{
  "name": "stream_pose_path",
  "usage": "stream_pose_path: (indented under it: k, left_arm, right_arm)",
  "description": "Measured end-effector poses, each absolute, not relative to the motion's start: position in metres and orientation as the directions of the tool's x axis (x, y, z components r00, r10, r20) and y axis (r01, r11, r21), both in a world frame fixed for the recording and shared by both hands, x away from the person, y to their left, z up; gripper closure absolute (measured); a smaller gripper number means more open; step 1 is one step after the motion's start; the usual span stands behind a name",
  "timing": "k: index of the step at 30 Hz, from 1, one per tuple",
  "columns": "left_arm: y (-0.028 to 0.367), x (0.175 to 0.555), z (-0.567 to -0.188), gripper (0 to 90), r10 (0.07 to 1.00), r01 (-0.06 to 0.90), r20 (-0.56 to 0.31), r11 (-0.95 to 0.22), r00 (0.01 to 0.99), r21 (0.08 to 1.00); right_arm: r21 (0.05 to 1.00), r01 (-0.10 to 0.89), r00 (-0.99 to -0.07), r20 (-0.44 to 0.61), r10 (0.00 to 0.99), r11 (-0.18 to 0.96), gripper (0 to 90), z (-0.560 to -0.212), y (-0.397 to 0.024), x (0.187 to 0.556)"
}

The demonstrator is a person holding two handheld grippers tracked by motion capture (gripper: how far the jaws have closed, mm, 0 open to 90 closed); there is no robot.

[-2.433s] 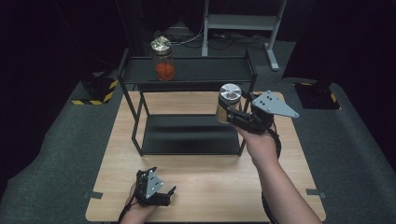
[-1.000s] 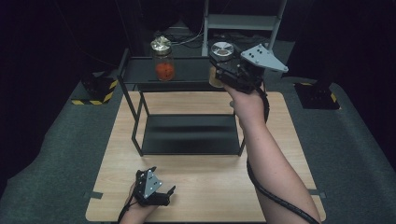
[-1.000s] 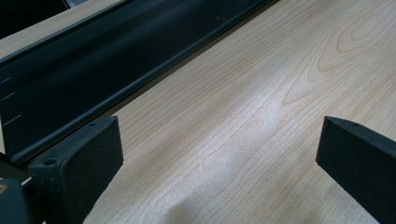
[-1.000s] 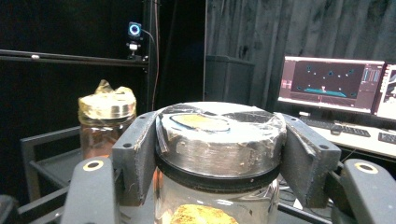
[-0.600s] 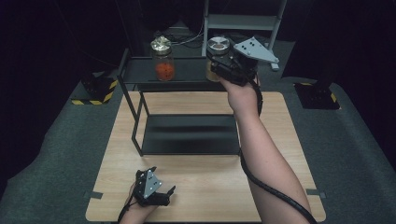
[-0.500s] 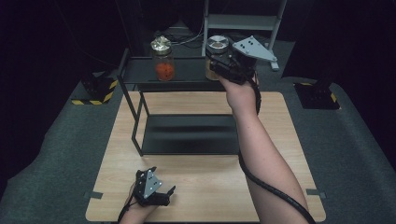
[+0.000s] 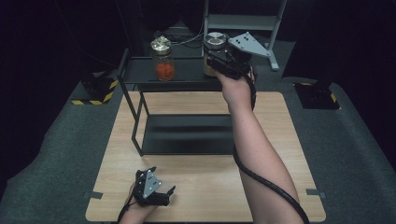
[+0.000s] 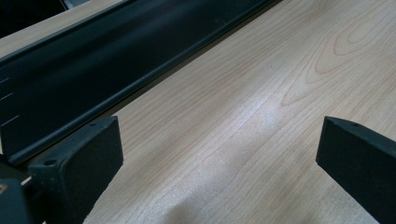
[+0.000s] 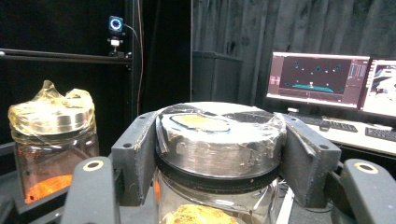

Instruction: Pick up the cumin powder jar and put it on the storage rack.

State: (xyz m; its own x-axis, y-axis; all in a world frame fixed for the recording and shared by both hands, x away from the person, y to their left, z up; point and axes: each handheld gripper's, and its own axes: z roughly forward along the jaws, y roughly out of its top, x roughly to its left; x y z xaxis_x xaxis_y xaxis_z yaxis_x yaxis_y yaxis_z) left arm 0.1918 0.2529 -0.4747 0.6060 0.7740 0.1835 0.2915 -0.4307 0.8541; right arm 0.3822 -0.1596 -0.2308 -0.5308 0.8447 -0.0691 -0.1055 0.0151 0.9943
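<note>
My right gripper (image 7: 218, 59) is shut on a glass jar (image 7: 212, 56) with a silver lid (image 9: 219, 133), held upright over the right part of the black rack's top shelf (image 7: 187, 74). Its pads (image 9: 137, 154) clamp the lid rim from both sides, and yellowish contents show through the glass. A second jar (image 7: 162, 60) with red-orange contents stands on the same shelf to the left, also seen as the jar (image 9: 51, 140) beside the held one. My left gripper (image 7: 152, 189) rests near the table's front edge, open, with bare wood between its fingertips (image 8: 84, 158).
The black two-level rack has a lower shelf (image 7: 187, 133) on the wooden table (image 7: 280, 154). Its edge (image 8: 93, 79) lies ahead of the left gripper. Monitors (image 9: 322, 79) and a desk stand behind the rack. Grey carpet surrounds the table.
The right hand has lifted the jar from beside the rack up to the top shelf level, then shifted it slightly left and farther back. The left gripper has stayed put.
</note>
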Motion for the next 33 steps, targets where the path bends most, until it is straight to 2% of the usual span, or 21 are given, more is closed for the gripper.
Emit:
stream_pose_path:
  k: [19, 33]
  left_arm:
    - [0.254, 0.192, -0.475, 0.9, 0.773, 0.290, 0.184, -0.430, 0.607, 0.855]
    - [0.254, 0.192, -0.475, 0.9, 0.773, 0.290, 0.181, -0.429, 0.608, 0.856]
  right_arm:
    - [0.997, -0.073, -0.534, -0.054, 0.844, 0.017, 34.3, -0.240, -0.155, 0.389]
    - [0.996, -0.091, -0.524, -0.066, 0.849, 0.021, 33.8, -0.245, -0.152, 0.390]
